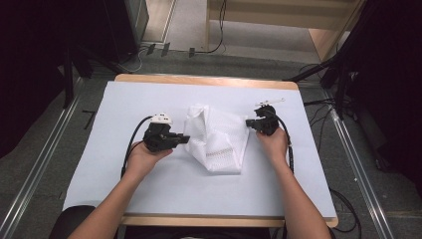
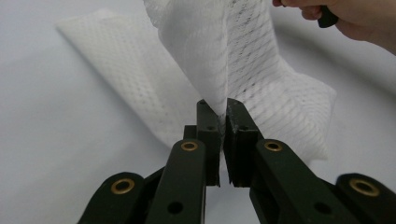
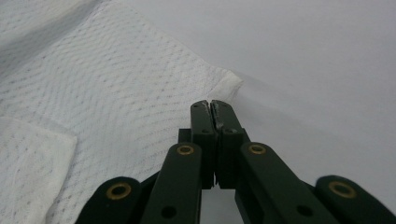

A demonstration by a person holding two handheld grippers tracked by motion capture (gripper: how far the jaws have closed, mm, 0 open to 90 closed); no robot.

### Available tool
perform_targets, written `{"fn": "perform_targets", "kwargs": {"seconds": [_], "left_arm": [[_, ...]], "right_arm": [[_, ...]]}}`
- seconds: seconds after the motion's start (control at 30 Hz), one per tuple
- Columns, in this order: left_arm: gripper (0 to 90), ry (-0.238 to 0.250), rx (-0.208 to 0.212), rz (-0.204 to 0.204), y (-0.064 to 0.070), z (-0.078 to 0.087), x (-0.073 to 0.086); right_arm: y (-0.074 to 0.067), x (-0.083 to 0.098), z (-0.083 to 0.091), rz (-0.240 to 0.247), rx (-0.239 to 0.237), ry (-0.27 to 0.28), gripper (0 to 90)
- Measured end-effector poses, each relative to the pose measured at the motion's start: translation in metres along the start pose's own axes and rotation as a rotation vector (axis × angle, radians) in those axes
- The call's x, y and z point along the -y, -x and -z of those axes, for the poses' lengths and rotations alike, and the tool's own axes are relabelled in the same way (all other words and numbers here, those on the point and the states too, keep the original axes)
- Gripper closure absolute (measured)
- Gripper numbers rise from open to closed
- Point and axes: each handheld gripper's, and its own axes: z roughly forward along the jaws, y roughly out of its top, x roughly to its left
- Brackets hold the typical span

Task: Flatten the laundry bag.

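A white mesh cloth (image 1: 218, 139) lies in the middle of the table (image 1: 99, 174), half folded and a bit bunched up. The left claw (image 1: 183, 140) is pinching one edge of the cloth and lifting it. The right claw (image 1: 250, 123) is at the cloth's other side with its jaws squeezed together.

To do this fold well, I think both hands should lift slowly and evenly, keep the edge pulled flat, and lay it down so the corners meet.

From the high view you can see the whole cloth and both hands. The left claw's own view shows the cloth (image 2: 233, 60) caught tight between its jaws. The right claw's view shows closed jaws by a cloth corner (image 3: 229, 84), but it is hard to tell if any cloth is caught there.
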Motion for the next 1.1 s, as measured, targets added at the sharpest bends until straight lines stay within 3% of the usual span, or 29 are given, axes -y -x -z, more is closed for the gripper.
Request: {"fn": "perform_targets", "kwargs": {"seconds": [0.23, 0.33, 0.5, 0.57, 0.7, 0.83, 1.1], "left_arm": [[88.0, 0.009, -0.008, 0.046, -0.01, 0.009, 0.007], [87.3, -0.001, -0.007, 0.048, -0.011, 0.009, 0.009], [76.0, -0.029, -0.012, 0.053, -0.011, 0.014, 0.012], [71.8, -0.038, 0.004, 0.058, -0.012, 0.018, 0.015], [64.3, -0.054, -0.014, 0.06, -0.013, 0.029, 0.019], [56.8, -0.04, -0.035, 0.076, -0.018, 0.044, 0.021], [54.1, 0.025, -0.066, 0.103, -0.026, 0.074, 0.016]], "right_arm": [[0.014, 0.004, 0.006, -0.043, 0.016, 0.004, 90.0], [0.013, 0.005, 0.005, -0.034, 0.013, 0.002, 90.0], [0.009, 0.004, 0.003, -0.019, 0.011, -0.007, 89.4], [0.009, 0.004, 0.003, -0.018, 0.007, -0.01, 89.3], [0.008, 0.004, 0.004, -0.019, 0.0, -0.011, 87.5], [0.004, 0.002, 0.009, -0.014, -0.014, 0.005, 81.9], [-0.006, 0.001, 0.022, 0.014, -0.047, 0.03, 78.9]]}}
